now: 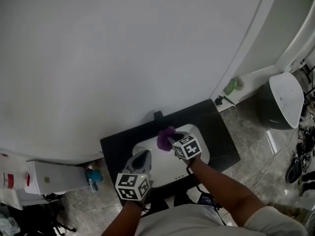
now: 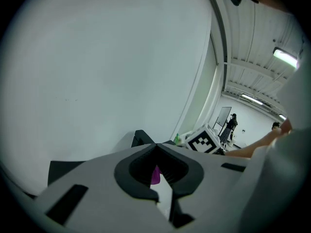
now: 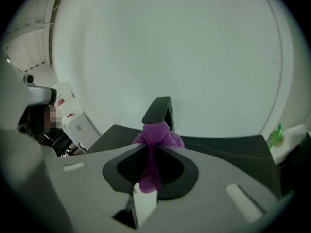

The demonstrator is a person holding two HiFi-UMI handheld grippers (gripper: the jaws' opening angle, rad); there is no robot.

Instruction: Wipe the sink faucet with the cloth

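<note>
Clenching the purple cloth (image 3: pixel 156 134), the right gripper (image 3: pixel 148 147) is holding it just near of the black faucet (image 3: pixel 159 109); the left gripper (image 2: pixel 156 147) is hovering over the sink (image 1: pixel 203 154), jaws closed on nothing.

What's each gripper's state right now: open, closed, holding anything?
Left gripper: closed, nothing in it.
Right gripper: closed on the cloth.

Black countertop (image 1: pixel 219 128) carries white sink (image 1: pixel 204 150); black faucet (image 1: pixel 158 115) at rear.
</note>
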